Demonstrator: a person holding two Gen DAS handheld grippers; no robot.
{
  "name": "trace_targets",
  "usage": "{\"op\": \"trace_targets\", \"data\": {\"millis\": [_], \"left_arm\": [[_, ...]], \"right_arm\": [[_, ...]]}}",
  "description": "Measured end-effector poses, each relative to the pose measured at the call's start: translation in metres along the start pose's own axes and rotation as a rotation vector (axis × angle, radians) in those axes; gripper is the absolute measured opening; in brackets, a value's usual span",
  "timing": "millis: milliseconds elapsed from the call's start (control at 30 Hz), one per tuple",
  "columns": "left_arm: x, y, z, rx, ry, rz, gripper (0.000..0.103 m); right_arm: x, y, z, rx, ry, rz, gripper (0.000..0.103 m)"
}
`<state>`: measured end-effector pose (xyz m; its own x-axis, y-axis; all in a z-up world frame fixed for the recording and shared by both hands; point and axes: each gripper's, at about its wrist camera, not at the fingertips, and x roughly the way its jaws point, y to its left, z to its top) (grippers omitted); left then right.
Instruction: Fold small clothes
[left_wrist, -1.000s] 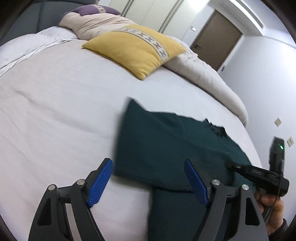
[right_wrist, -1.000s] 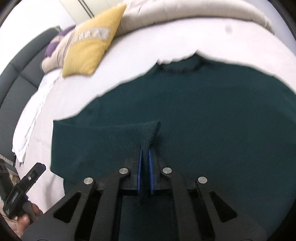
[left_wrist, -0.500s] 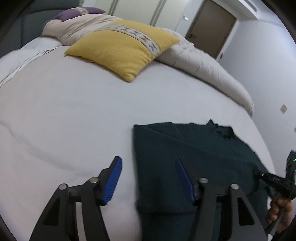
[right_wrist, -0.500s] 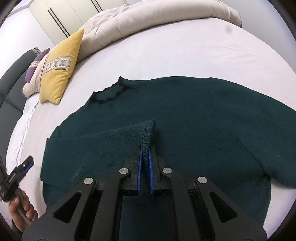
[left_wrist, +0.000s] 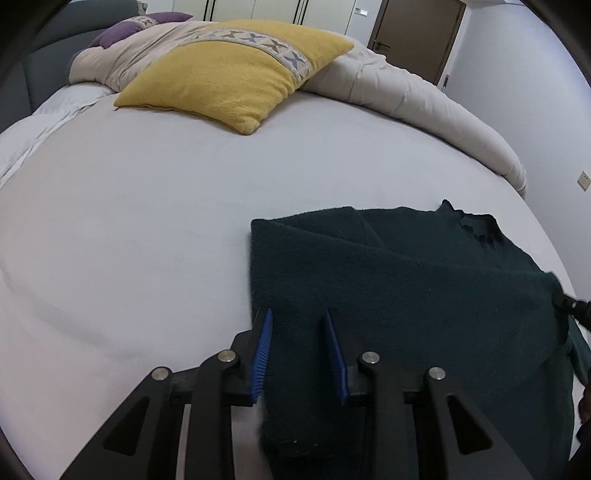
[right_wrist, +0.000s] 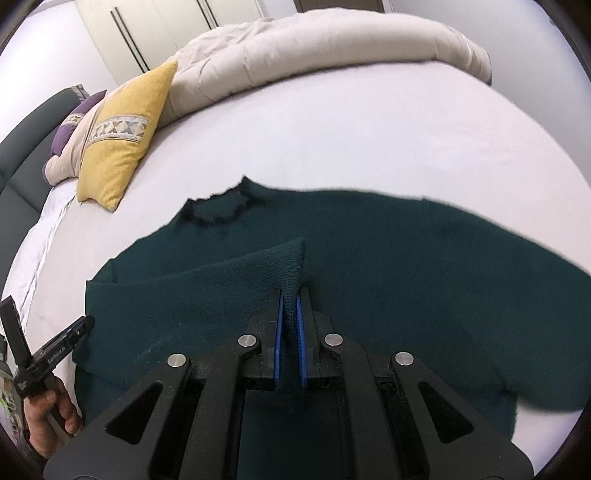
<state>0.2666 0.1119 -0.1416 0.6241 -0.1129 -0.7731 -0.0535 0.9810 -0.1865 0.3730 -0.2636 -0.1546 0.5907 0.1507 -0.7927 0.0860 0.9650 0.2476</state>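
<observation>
Right hand-held gripper (right_wrist: 289, 306) pinches the sweater's (right_wrist: 388, 266) folded-over sleeve cuff.

Left gripper (left_wrist: 298, 345) has been narrowed from wide open to a small gap and brought down over the folded left edge of the sweater (left_wrist: 406, 280). Sweater sleeve (right_wrist: 258, 269), clamped in the right gripper (right_wrist: 289, 314), has been carried across the body; the collar (right_wrist: 218, 210) now shows clearly.
</observation>
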Motion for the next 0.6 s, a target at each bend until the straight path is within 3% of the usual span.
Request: {"op": "trace_targets", "data": {"millis": [100, 200, 433, 567, 600], "left_arm": [[0.000, -0.005, -0.003, 0.023, -0.020, 0.029, 0.033], [0.003, -0.008, -0.005, 0.044, -0.029, 0.046, 0.033], [0.004, -0.008, -0.004, 0.050, -0.028, 0.051, 0.033], [0.005, -0.008, -0.005, 0.058, -0.026, 0.054, 0.033], [0.005, -0.007, -0.005, 0.058, -0.024, 0.052, 0.033]], "right_arm": [[0.005, -0.004, 0.002, 0.003, 0.002, -0.016, 0.005], [0.036, -0.024, -0.011, 0.060, 0.074, -0.023, 0.005], [0.012, -0.016, -0.017, 0.048, 0.024, -0.032, 0.005], [0.016, -0.028, -0.020, 0.085, 0.051, -0.079, 0.002], [0.019, -0.037, -0.022, 0.115, 0.062, -0.049, 0.002]]}}
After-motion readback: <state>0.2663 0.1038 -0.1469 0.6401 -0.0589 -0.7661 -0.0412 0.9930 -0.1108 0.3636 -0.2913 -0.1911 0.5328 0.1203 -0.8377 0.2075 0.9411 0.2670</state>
